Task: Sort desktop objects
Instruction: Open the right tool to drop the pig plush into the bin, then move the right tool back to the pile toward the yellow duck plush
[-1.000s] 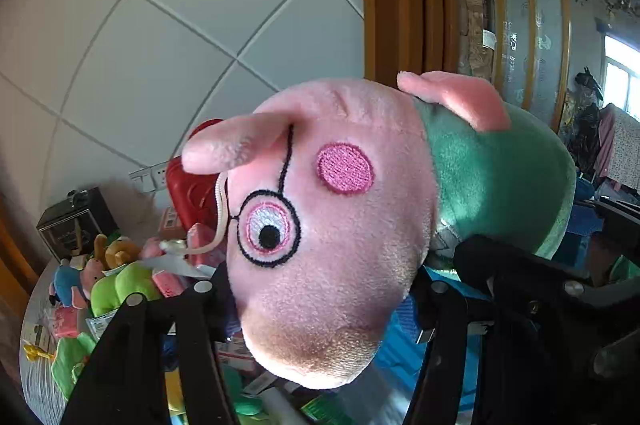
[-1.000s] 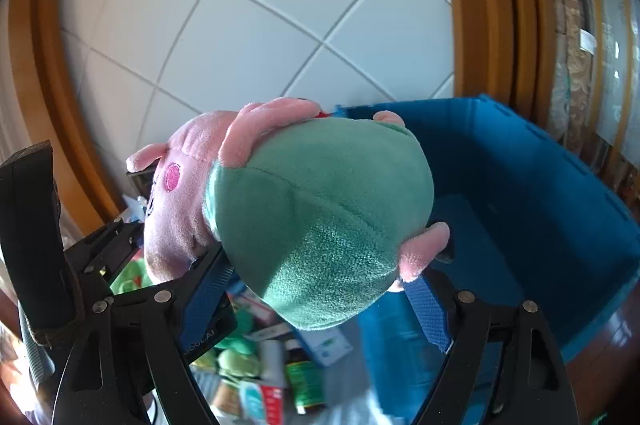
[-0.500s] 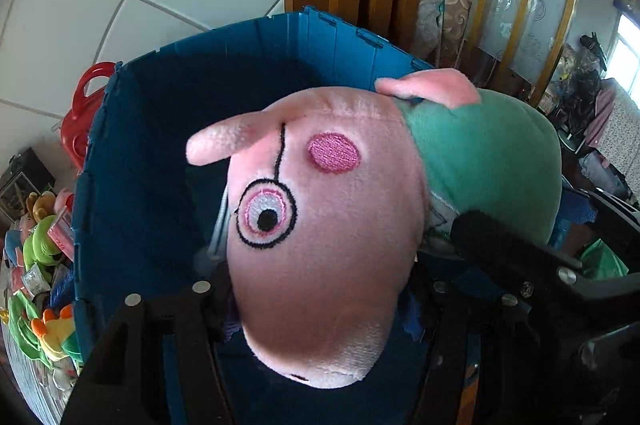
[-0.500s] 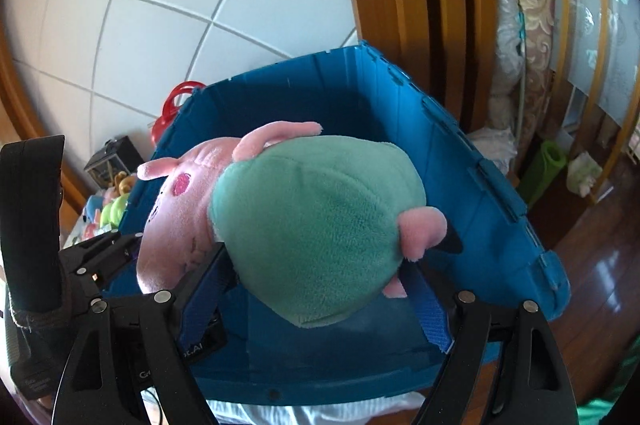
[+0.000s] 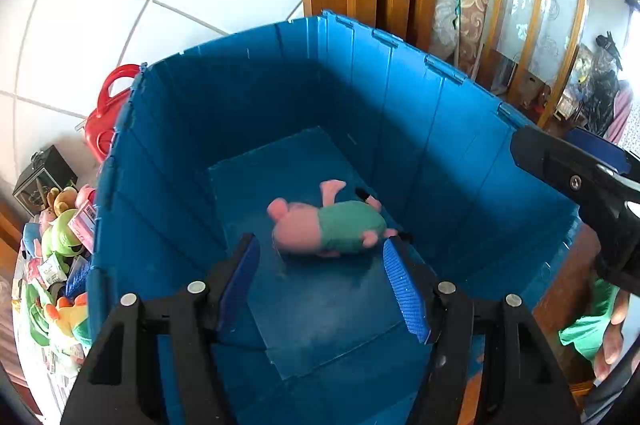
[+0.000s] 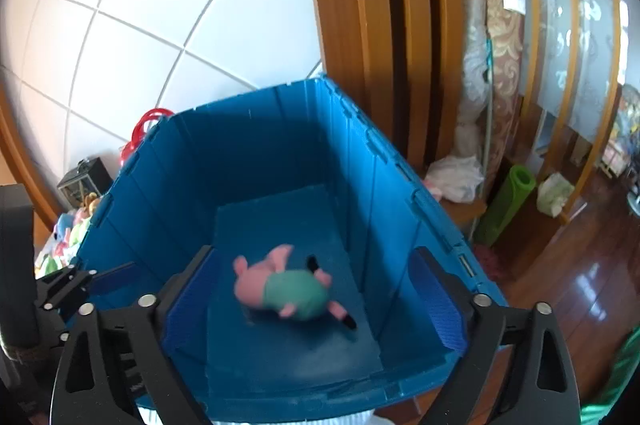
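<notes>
Blue-padded left gripper (image 5: 322,271) is hanging wide apart at bottom centre of the left wrist view, gripping nothing, over the blue plastic crate (image 5: 420,93). Right gripper (image 6: 316,299) is likewise spread wide and empty at the bottom of the right wrist view, above the same crate (image 6: 360,161). Pink pig plush in a green shirt (image 5: 326,223) is lying on its side on the crate floor, mid-frame between the finger pads, slightly blurred in the right view (image 6: 286,287). Red plastic handled case (image 5: 108,109) is sitting just behind the crate's upper-left corner. Pile of green and multicoloured plush toys (image 5: 56,265) is crowding the left edge beside the crate. Rolled green mat (image 6: 506,205) is leaning at right, near the wooden door frame (image 6: 360,5).
</notes>
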`<state>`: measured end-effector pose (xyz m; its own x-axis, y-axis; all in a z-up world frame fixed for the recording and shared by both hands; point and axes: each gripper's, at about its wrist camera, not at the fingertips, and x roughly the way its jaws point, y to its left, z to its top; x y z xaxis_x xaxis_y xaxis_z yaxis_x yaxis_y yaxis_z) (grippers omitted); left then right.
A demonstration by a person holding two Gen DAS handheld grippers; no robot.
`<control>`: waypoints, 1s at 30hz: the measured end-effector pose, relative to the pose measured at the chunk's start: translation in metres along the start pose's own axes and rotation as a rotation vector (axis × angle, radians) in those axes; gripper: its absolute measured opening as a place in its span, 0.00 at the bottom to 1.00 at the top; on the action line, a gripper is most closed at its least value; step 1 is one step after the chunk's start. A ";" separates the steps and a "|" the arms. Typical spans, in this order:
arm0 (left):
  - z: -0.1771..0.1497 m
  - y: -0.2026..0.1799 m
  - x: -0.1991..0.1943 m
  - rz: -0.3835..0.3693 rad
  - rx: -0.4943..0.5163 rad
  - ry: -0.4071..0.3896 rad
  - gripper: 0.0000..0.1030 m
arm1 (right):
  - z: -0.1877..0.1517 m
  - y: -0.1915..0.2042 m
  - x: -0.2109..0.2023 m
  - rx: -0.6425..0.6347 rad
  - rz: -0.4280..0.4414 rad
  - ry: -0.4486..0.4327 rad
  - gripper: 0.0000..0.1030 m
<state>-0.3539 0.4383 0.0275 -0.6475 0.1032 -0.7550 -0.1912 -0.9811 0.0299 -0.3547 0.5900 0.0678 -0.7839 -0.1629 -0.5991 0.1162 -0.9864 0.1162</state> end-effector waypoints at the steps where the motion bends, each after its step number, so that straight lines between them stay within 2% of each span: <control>1: -0.002 0.004 -0.005 0.002 -0.006 -0.011 0.65 | -0.001 0.000 -0.003 -0.003 -0.001 -0.011 0.94; 3: -0.006 0.012 -0.017 0.007 -0.018 -0.042 0.66 | -0.003 0.004 -0.010 -0.010 -0.014 -0.028 0.95; 5: -0.012 0.021 -0.029 0.016 -0.031 -0.079 0.72 | -0.003 0.013 -0.017 -0.025 -0.031 -0.043 1.00; 7: -0.018 0.033 -0.043 0.025 -0.053 -0.125 0.76 | -0.006 0.021 -0.025 -0.035 -0.036 -0.062 1.00; 11: -0.028 0.063 -0.064 0.032 -0.113 -0.182 0.77 | -0.010 0.045 -0.038 -0.052 -0.034 -0.093 1.00; 16: -0.047 0.111 -0.091 0.072 -0.177 -0.252 0.77 | -0.015 0.088 -0.054 -0.095 0.021 -0.152 1.00; 22: -0.086 0.184 -0.120 0.144 -0.255 -0.336 0.77 | -0.026 0.164 -0.061 -0.158 0.134 -0.198 1.00; 25: -0.113 0.230 -0.130 0.178 -0.283 -0.323 0.77 | -0.034 0.212 -0.056 -0.193 0.174 -0.190 1.00; 30: -0.165 0.313 -0.136 0.302 -0.323 -0.265 0.77 | -0.057 0.295 -0.038 -0.238 0.251 -0.132 1.00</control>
<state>-0.2043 0.0902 0.0318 -0.8111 -0.1960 -0.5511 0.2439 -0.9697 -0.0141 -0.2558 0.3035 0.0800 -0.7834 -0.4114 -0.4658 0.4409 -0.8961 0.0500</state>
